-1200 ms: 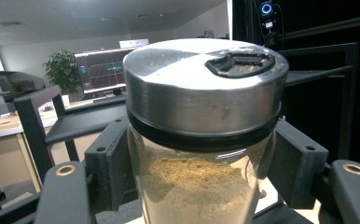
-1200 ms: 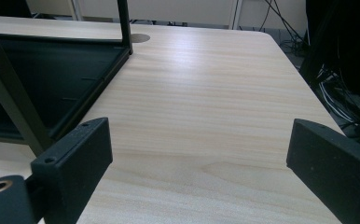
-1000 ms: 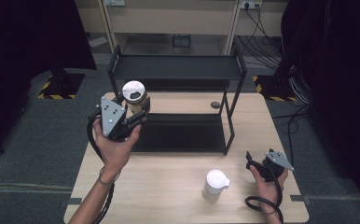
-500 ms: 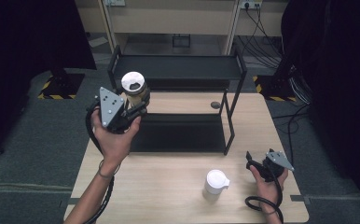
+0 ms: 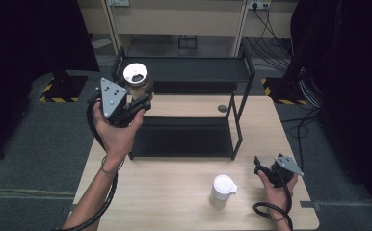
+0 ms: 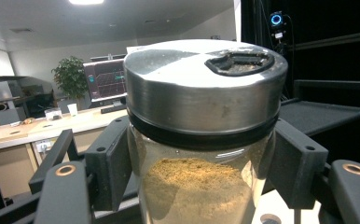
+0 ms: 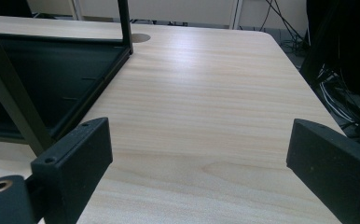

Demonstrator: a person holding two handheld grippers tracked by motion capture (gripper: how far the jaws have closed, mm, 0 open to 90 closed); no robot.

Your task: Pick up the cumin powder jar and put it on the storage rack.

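In the upper left of the high view, the left gripper [image 5: 138,98] is lifted up above the worktop [image 5: 174,192]. Its jaws are squeezed tight on a glass jar [image 5: 136,79] with a shiny metal lid. The jar stands upright, just in front of the top left corner of the black rack [image 5: 189,110]. In the left gripper view the jar [image 6: 204,140] is very close. It has brown powder inside, and its bottom is cut off by the edge of the picture. A dark dent sits in the lid, but I cannot tell what it is.

At the lower right of the high view, the right gripper [image 5: 271,171] rests low by the edge of the worktop, in the person's hand. It is small and dark there. In the right gripper view its jaws stand wide apart with bare wood between them, holding nothing.

A white cup with a lid [image 5: 221,189] stands on the worktop at the bottom middle, near the right gripper but not touching it.
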